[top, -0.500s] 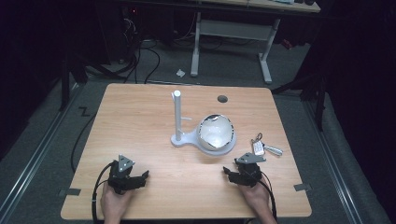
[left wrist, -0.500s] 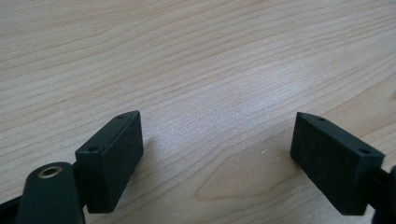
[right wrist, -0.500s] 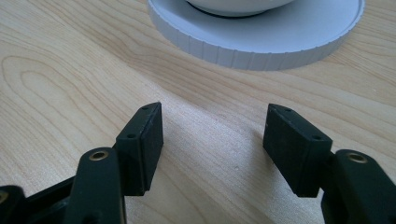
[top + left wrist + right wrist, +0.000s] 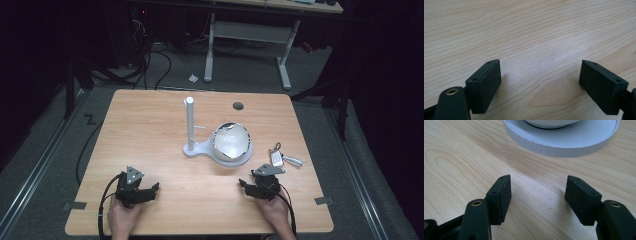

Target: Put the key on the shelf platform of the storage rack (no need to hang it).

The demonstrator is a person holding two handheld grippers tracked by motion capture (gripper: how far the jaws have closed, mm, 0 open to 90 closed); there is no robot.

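- Left claw (image 4: pixel 150 191): rests near the front-left corner of the surface (image 4: pixel 150 130), held in a hand (image 4: pixel 122 217) entering from the front edge. In the left gripper view its jaws stand spread wide, with only bare wood grain between them.
- Right claw (image 4: pixel 246 185): rests near the front edge, toward the front-right corner, held in the other hand (image 4: pixel 274 212). In the right gripper view its jaws are spread apart with nothing between them; they point at the ribbed rim of the white stand (image 4: pixel 564 142), which lies just ahead and apart from the pads.
- White stand (image 4: pixel 200 148): sits around the middle of the surface, its flat base bearing an upright post (image 4: pixel 190 122) on its left part and a round disc on its right.
- Bowl (image 4: pixel 231 141): a white, rounded bowl-like object sits on the disc of the stand, right of the post.
- Key bunch (image 4: pixel 280 159): keys with a small fob lie on the wood near the right edge, just beyond the right claw and apart from it.
- Round hole (image 4: pixel 238 106): a dark cable port near the far edge.
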